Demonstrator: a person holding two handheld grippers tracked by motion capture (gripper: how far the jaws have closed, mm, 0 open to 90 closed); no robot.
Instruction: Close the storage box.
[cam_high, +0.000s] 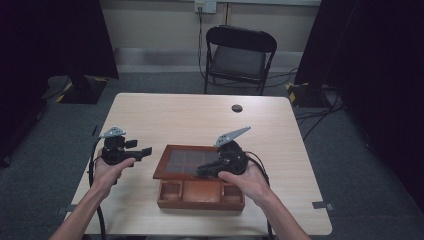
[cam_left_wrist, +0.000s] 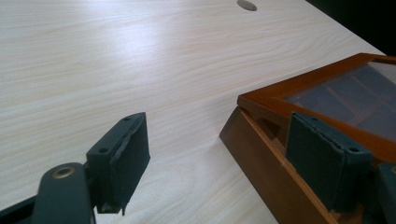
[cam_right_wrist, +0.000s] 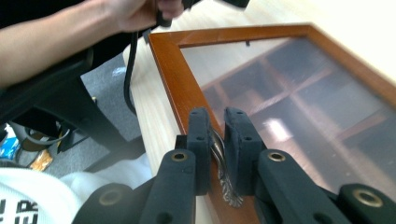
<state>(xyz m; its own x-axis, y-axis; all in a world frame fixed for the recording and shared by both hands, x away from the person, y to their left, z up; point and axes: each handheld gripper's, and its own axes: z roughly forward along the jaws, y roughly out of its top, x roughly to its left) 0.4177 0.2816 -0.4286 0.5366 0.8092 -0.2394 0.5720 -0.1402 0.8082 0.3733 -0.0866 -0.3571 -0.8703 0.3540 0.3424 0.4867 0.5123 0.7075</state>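
A brown wooden box (cam_high: 200, 194) with several compartments lies near the table's front edge. Its glass-paned lid (cam_high: 186, 161) is tilted up over the box. My right gripper (cam_high: 204, 171) is shut on the small metal handle (cam_right_wrist: 220, 161) at the lid's front rail (cam_right_wrist: 170, 70), and the right gripper's pads (cam_right_wrist: 201, 140) pinch it from both sides. My left gripper (cam_high: 145, 150) hovers left of the box, open and holding nothing. In the left gripper view its jaws (cam_left_wrist: 219, 144) stand wide, with the box's left corner (cam_left_wrist: 254, 149) and the raised lid (cam_left_wrist: 327, 93) just ahead.
The light wooden table (cam_high: 200, 115) has a dark round cable hole (cam_high: 237, 108) at its far side. A black folding chair (cam_high: 239, 57) stands behind the table. Cables trail from both grippers toward the person. Bare tabletop (cam_left_wrist: 116, 60) lies left of and beyond the box.
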